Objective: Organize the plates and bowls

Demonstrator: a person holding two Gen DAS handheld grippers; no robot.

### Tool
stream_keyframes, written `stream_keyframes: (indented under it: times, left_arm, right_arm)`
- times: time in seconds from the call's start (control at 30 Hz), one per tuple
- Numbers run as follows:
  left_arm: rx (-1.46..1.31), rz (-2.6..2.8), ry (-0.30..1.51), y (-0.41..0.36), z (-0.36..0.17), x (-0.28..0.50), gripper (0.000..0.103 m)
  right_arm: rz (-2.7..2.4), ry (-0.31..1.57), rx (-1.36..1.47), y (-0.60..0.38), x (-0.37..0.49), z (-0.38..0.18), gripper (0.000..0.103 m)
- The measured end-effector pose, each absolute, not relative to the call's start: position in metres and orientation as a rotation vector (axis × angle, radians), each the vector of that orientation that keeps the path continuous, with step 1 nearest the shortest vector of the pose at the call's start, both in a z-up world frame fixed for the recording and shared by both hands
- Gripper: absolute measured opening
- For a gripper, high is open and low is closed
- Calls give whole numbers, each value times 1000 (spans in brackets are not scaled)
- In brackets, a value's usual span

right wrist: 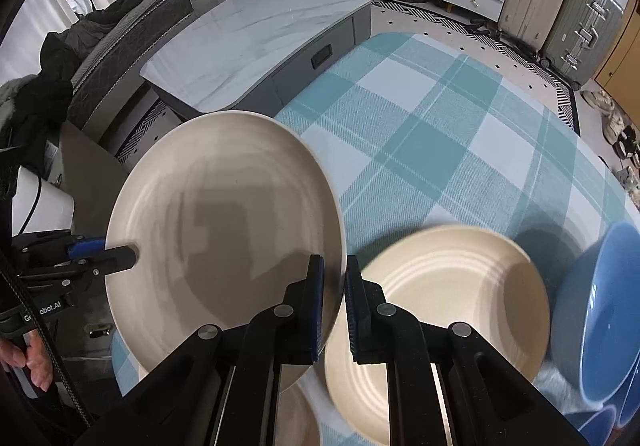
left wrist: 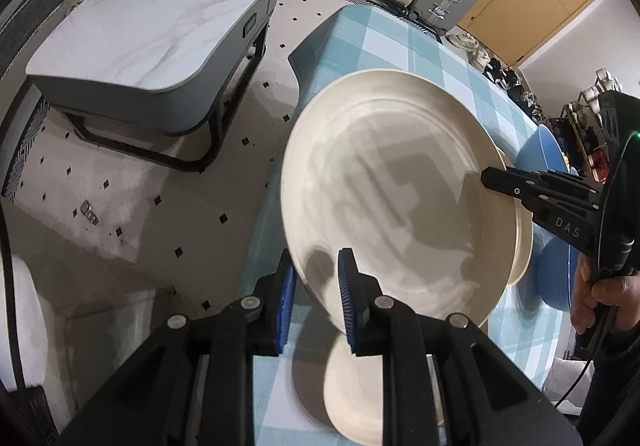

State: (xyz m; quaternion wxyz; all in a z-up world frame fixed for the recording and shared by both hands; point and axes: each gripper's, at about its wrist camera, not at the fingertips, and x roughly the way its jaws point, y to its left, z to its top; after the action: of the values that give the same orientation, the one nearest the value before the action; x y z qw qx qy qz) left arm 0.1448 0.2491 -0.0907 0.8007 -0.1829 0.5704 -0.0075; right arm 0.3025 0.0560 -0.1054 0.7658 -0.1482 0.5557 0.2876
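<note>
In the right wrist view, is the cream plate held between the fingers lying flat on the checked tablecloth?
No: the held plate hangs tilted above the tablecloth, gripped at opposite rims by both grippers.

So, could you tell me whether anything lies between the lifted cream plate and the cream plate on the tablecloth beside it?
Nothing visible does. The lifted plate, held at opposite rims by the left gripper and right gripper, hangs beside the second plate; the blue bowl lies beyond.

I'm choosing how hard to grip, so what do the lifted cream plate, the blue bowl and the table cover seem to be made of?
Lifted cream plate: probably glazed ceramic or melamine; smooth, soft sheen, faint concentric rings. I cannot tell which.
Blue bowl: likely glazed ceramic or plastic; even colour, glossy highlight.
Table cover: woven fabric; visible twill texture in the teal and white check, draping at the corner.
</note>
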Motion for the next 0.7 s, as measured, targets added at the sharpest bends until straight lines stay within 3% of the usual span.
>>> stream_keyframes:
  times: [0.7]
  left_arm:
    - [-309,11,1227,202,-105,65,19]
  right_arm:
    - [604,1209,-279,7,203,-126,10]
